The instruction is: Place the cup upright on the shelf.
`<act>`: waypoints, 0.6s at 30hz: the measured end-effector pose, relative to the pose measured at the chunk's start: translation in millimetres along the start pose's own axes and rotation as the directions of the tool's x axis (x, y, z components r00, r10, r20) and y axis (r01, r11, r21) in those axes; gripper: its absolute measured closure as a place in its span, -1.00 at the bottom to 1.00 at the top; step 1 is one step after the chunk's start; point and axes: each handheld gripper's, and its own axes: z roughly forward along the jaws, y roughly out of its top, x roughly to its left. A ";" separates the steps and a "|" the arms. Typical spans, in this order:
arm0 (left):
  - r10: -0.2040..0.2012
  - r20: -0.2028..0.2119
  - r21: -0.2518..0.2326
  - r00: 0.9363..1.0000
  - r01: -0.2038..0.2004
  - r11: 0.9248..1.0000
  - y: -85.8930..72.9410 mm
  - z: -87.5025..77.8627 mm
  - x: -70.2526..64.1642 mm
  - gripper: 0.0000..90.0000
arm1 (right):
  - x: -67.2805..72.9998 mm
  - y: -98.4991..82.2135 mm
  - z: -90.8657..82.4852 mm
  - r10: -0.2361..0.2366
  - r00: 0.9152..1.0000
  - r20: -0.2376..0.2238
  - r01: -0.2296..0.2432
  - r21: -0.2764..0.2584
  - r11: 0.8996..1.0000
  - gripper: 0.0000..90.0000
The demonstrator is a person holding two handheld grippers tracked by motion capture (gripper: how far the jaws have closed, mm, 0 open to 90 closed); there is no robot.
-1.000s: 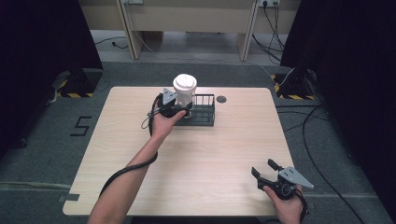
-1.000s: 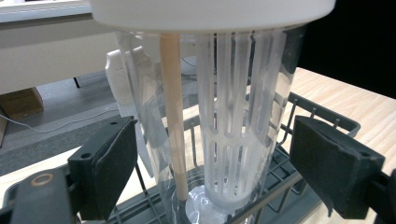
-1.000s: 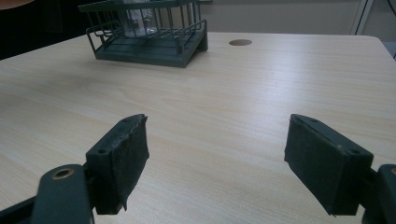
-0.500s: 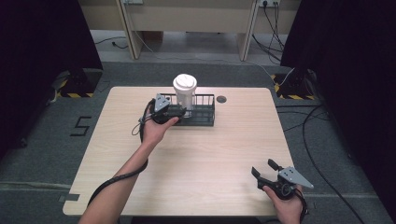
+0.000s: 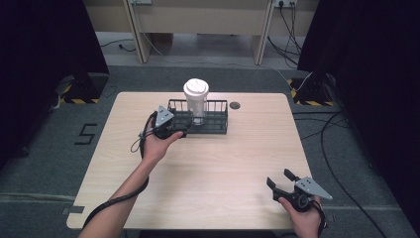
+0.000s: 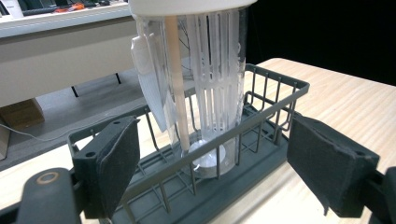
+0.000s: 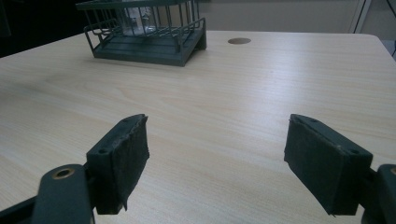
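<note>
Clear plastic cup [image 5: 196,101] with a white lid stood in the wire basket [image 5: 216,125] at upper centre; the left gripper [image 5: 174,130] gaped wide beside it, while the right gripper [image 5: 280,178] waited, jaws wide, lower right.

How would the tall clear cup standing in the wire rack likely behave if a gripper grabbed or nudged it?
The clear cup looks thin-walled, so it would probably flex under a hard squeeze. It stands much taller than the wire rack around it, so a push near the white lid might tip it. It seems to hold only plastic cutlery and a stick, so it is likely light.
</note>
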 end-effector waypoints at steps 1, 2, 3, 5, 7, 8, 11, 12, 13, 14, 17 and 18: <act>0.000 0.000 0.000 1.000 0.000 1.000 -0.5 -2.0 0.2 -0.63 | 0.0 0.0 0.0 -0.001 1.000 0.000 0.001 0.000 1.000 -0.51; -0.005 -0.001 -0.006 1.000 0.005 1.000 -1.0 -6.9 1.1 -0.63 | 0.1 -0.1 -0.2 0.000 1.000 0.000 0.000 0.000 1.000 -0.51; -0.005 -0.001 -0.006 1.000 0.005 1.000 -1.0 -6.9 1.1 -0.64 | 0.1 -0.1 -0.2 0.000 1.000 0.000 0.000 0.000 1.000 -0.51; -0.014 0.003 -0.014 1.000 0.014 1.000 -1.1 -12.1 2.3 -0.64 | 0.1 -0.1 -0.3 0.000 1.000 0.000 0.000 -0.001 1.000 -0.51; -0.013 0.001 -0.017 1.000 0.013 1.000 -1.3 -16.9 3.5 -0.64 | 0.1 0.0 -0.1 0.000 1.000 0.000 0.000 0.000 1.000 -0.51; -0.013 0.000 -0.021 1.000 0.013 1.000 -1.6 -20.1 4.2 -0.64 | 0.1 0.0 -0.1 -0.001 1.000 0.000 0.001 0.000 1.000 -0.51; -0.014 -0.007 -0.026 1.000 0.014 1.000 -3.5 -30.1 6.9 -0.64 | 0.6 0.0 0.1 -0.001 1.000 0.000 0.001 0.002 1.000 -0.51; -0.014 -0.007 -0.026 1.000 0.014 1.000 -3.5 -30.1 6.9 -0.64 | 0.6 0.0 0.1 -0.001 1.000 0.000 0.001 0.002 1.000 -0.51; -0.018 -0.009 -0.029 1.000 0.017 0.999 -4.1 -32.4 7.6 -0.64 | 0.5 0.0 0.1 0.000 1.000 0.000 0.000 0.002 1.000 -0.51; -0.018 -0.010 -0.029 1.000 0.018 0.999 -4.8 -34.6 8.4 -0.64 | 0.5 0.0 0.1 -0.001 1.000 -0.001 0.001 0.002 1.000 -0.51; -0.018 -0.016 -0.027 1.000 0.018 0.999 -7.8 -40.5 10.9 -0.64 | 0.0 0.0 0.0 0.004 1.000 -0.001 -0.004 0.001 1.000 -0.51; -0.019 -0.018 -0.026 1.000 0.018 0.999 -9.0 -42.6 11.7 -0.64 | 0.1 0.0 -0.1 0.005 1.000 0.000 -0.005 0.001 1.000 -0.51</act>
